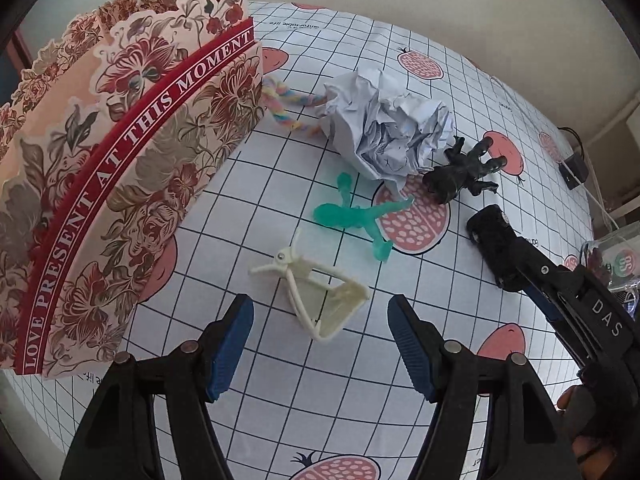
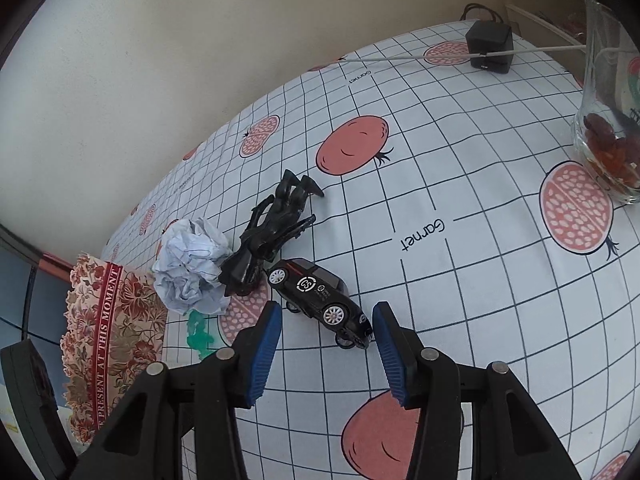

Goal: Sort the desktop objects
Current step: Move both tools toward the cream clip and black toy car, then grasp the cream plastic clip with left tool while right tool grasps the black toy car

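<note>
**Both grippers hover spread over the clutter**

My left gripper (image 1: 320, 344) hangs with fingers apart, just short of the cream clip (image 1: 316, 292) on the worktop (image 1: 280, 420). Beyond the clip lie the green figure (image 1: 356, 216) and the crumpled paper (image 1: 388, 132); the floral box (image 1: 120, 184) stands to its left. My right gripper (image 2: 326, 350) is spread too, the black toy car (image 2: 320, 300) just ahead of its fingers.

You get soft, even daylight in both views, with no harsh glare. Shadows are faint: a weak one lies under the car (image 2: 320, 300) and beside the paper ball (image 1: 390, 130). Fisheye distortion bends the tablecloth (image 2: 460, 184) grid strongly toward the edges, and dark vignetting fills the corners. Focus stays sharp centrally; the glass (image 2: 608, 92) at the rim looks slightly smeared.
</note>
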A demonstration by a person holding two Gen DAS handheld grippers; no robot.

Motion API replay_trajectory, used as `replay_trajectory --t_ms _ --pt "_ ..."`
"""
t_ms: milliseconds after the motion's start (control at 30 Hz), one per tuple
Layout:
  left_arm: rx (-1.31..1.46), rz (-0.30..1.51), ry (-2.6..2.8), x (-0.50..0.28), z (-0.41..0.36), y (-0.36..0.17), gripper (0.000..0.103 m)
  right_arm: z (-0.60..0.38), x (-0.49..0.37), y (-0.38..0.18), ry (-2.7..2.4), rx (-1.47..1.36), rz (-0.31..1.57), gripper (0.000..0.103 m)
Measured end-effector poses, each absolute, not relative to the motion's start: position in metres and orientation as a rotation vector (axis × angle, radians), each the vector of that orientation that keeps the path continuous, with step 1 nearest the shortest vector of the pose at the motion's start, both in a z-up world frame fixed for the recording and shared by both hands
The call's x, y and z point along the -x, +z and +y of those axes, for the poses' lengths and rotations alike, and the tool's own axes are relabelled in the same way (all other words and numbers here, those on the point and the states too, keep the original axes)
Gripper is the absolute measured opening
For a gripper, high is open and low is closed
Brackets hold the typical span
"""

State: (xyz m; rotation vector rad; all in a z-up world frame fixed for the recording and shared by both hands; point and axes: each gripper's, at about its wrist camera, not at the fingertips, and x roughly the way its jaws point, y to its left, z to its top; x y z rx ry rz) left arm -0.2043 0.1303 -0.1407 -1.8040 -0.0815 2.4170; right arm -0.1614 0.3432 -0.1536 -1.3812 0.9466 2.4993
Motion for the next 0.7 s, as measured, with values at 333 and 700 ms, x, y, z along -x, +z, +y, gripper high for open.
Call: replay_trajectory --t_ms 333,700 --pt "1.803 -0.010 2.469 0.202 0.126 -0.153 0.060 0.336 0.172 -0.156 2.519 1.349 0.880 0.054" --pt "1.778 -0.005 2.453 0.192 0.121 -0.150 0.038 0.332 0.174 -0.159 2.524 1.307 0.903 0.042"
